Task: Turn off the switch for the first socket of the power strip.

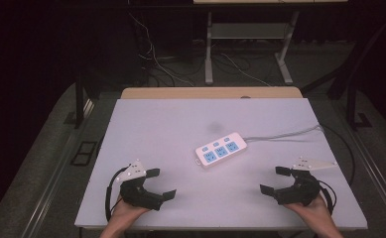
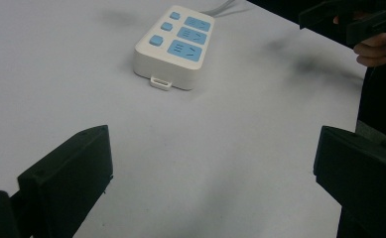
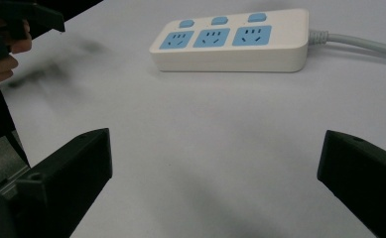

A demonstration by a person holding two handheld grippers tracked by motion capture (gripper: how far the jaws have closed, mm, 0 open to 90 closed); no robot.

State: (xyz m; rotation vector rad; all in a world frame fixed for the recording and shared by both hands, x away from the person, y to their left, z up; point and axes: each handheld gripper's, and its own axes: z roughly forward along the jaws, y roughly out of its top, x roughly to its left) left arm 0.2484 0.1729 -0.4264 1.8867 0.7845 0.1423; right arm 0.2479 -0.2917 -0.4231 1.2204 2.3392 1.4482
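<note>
The left gripper sits near the front edge of the desk, with its jaws wide apart and nothing between them. The right gripper sits near the front edge on the other side, and its jaws are spread wide too, holding nothing. Both point in toward the middle.

The power strip lies flat in the middle of the desk, between the two grippers and a bit farther back. It is well apart from both. Its cord runs off to the right.

It looks like the work has not started. Nothing has been touched or picked up, so reaching the strip and doing something with it is all still to come.

The high view shows both hands, the whole desk and the floor with wires behind it. The left gripper view shows the small tab on the end of the strip. The right gripper view shows the strip from its long side, with three blue sockets and three buttons in a row.
</note>
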